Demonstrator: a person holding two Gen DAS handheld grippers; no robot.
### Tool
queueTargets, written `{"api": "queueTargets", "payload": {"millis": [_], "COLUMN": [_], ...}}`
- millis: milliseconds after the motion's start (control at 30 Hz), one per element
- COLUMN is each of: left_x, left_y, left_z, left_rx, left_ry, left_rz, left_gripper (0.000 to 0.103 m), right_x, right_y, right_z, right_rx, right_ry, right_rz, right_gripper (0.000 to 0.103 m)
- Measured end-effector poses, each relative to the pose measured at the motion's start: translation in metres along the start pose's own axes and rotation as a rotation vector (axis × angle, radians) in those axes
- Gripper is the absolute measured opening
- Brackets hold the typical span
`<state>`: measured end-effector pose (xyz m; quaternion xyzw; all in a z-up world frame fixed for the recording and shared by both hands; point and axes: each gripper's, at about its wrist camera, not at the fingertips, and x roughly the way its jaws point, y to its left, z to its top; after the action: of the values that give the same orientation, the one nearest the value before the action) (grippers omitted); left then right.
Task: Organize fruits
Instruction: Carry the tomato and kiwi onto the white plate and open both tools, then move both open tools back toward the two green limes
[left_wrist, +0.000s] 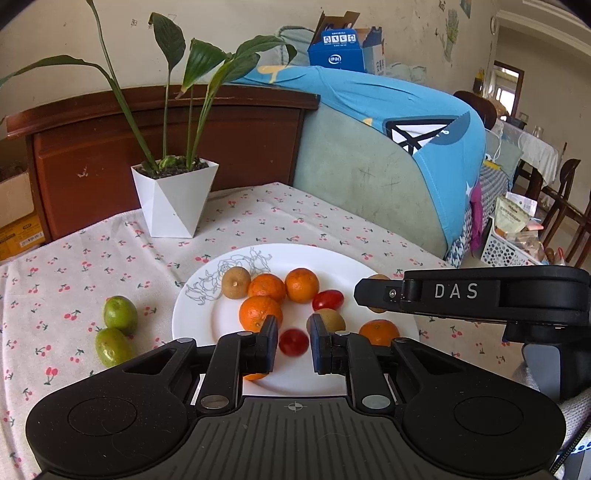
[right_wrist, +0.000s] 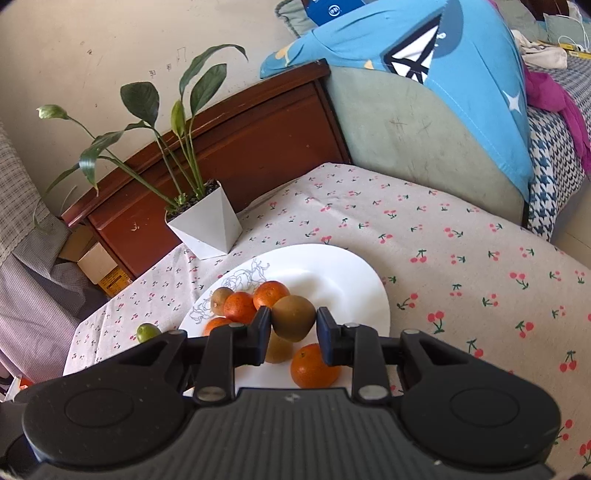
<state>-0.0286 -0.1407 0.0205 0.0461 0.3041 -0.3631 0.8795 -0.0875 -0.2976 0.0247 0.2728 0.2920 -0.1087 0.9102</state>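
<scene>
A white plate (left_wrist: 207, 314) on the cherry-print cloth holds several oranges (left_wrist: 260, 312), two brown kiwis (left_wrist: 236, 282), and two red cherry tomatoes (left_wrist: 327, 300). My left gripper (left_wrist: 293, 341) is open just above the plate's near side, with one tomato (left_wrist: 293, 342) lying between its fingers, untouched. Two green fruits (left_wrist: 120, 314) lie on the cloth left of the plate. My right gripper (right_wrist: 293, 325) is shut on a brown kiwi (right_wrist: 294, 317), held above the plate (right_wrist: 351, 284). It also shows in the left wrist view (left_wrist: 373, 291) at the plate's right edge.
A white pot with a leafy plant (left_wrist: 175, 199) stands on the table behind the plate. A wooden headboard (left_wrist: 166, 147) and a blue-covered cushion (left_wrist: 388, 147) lie beyond. A white basket (left_wrist: 506, 247) sits on the floor at right.
</scene>
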Motion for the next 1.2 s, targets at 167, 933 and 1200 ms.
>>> {"api": "queueTargets", "payload": {"millis": [167, 933, 1200], "left_x": [-0.003, -0.042, -0.051], "left_y": [-0.001, 0.074, 0.095], "left_z": [0.002, 0.009, 0.011], "left_rx": [0.000, -0.149, -0.163], "left_ry": [-0.008, 0.056, 0.082], "left_rz": [0.004, 0.190, 0.224], "left_gripper": [0.019, 0.029, 0.029], "right_x": [-0.002, -0.001, 0.008], "right_y": [-0.002, 0.056, 0.075], "right_z": [0.002, -0.015, -0.024], "right_rx": [0.026, -0.132, -0.166], "right_ry": [-0.016, 0.026, 0.056], "right_rz": [0.000, 0.169, 0.197], "right_gripper": [0.030, 0.035, 0.035]}}
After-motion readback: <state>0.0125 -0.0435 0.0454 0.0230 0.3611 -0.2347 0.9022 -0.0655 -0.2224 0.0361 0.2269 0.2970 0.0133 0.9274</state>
